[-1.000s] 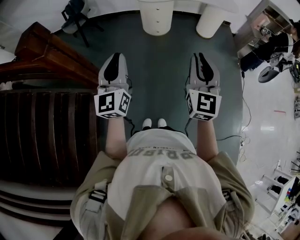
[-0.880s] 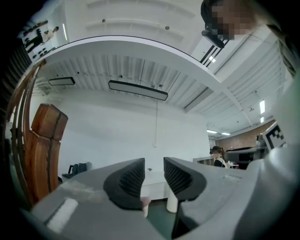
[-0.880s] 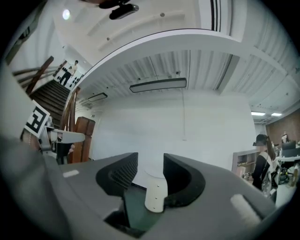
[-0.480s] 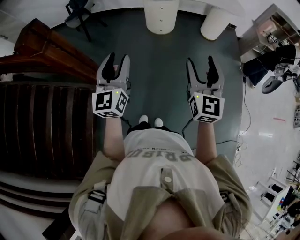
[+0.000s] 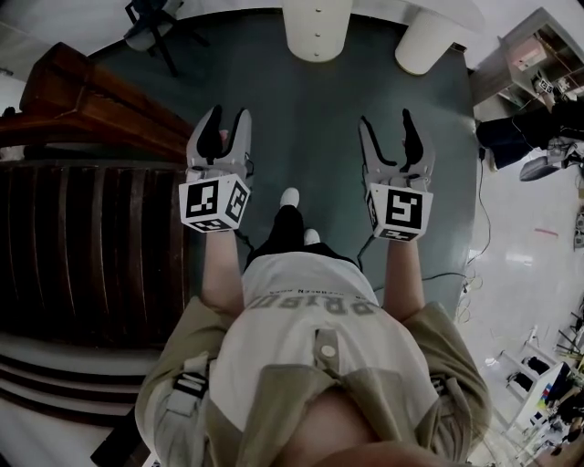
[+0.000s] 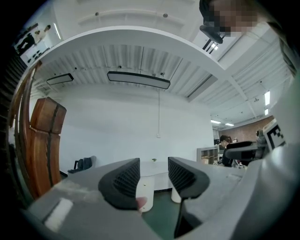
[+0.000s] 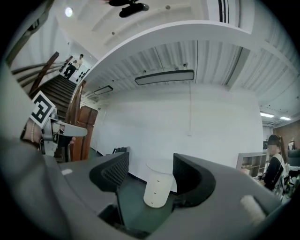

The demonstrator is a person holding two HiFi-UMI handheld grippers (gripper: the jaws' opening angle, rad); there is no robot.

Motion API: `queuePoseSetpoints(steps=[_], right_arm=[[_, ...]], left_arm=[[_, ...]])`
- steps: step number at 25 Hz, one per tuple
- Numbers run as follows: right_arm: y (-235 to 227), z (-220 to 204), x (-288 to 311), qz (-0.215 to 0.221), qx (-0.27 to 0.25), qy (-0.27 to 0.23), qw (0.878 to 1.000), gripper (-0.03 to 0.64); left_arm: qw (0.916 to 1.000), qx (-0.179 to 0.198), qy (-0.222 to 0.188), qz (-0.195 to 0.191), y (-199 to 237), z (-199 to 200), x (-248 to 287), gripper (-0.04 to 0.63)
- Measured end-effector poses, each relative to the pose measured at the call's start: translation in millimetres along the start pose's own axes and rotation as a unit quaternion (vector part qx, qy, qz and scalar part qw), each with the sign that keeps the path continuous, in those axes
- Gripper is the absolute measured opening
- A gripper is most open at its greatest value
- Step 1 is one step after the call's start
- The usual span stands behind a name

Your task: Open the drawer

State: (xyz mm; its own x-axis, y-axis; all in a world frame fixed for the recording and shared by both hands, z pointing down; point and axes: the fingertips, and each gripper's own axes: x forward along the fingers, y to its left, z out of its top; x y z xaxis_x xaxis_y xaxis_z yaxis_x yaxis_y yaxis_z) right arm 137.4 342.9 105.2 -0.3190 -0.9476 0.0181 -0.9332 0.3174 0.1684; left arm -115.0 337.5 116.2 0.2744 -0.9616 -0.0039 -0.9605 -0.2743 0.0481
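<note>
A white round cabinet [image 5: 317, 27] with small knobs down its front stands on the green floor ahead of me; it also shows between the jaws as the cabinet [image 7: 156, 190] in the right gripper view. My left gripper [image 5: 230, 114] and right gripper [image 5: 385, 119] are held level side by side, well short of it. Both have just been opening and stand open, with nothing between the jaws. The left gripper [image 6: 153, 171] and the right gripper [image 7: 151, 171] point at the cabinet and the white wall behind it.
A second white round unit [image 5: 427, 41] stands right of the cabinet. A dark wooden staircase [image 5: 82, 237] and its banister [image 5: 91, 96] fill the left. An office chair [image 5: 151, 27] is at the far left, desks and people [image 5: 538, 119] at the right, a cable [image 5: 474, 228] on the floor.
Both grippers went from shut to open. The person has stepped forward with one foot, and the white cabinet sits a little nearer.
</note>
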Motion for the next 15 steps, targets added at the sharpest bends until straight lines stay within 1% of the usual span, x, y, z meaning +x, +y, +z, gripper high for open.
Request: queuePoseSetpoints(steps=[6, 11, 15], right_arm=[[9.1, -2.9, 34.3, 0.009, -0.008, 0.006, 1.0, 0.304], [9.5, 4.8, 74.6, -0.006, -0.01, 0.002, 1.0, 0.311], [12.7, 18.2, 110.5, -0.021, -0.016, -0.008, 1.0, 0.311]], left_arm=[[0.9999, -0.005, -0.002, -0.012, 16.8, -1.0, 34.4, 0.199], [0.9996, -0.003, -0.006, -0.026, 40.7, 7.6, 71.6, 0.199], [0.9991, -0.001, -0.018, -0.038, 64.9, 21.6, 104.0, 0.199]])
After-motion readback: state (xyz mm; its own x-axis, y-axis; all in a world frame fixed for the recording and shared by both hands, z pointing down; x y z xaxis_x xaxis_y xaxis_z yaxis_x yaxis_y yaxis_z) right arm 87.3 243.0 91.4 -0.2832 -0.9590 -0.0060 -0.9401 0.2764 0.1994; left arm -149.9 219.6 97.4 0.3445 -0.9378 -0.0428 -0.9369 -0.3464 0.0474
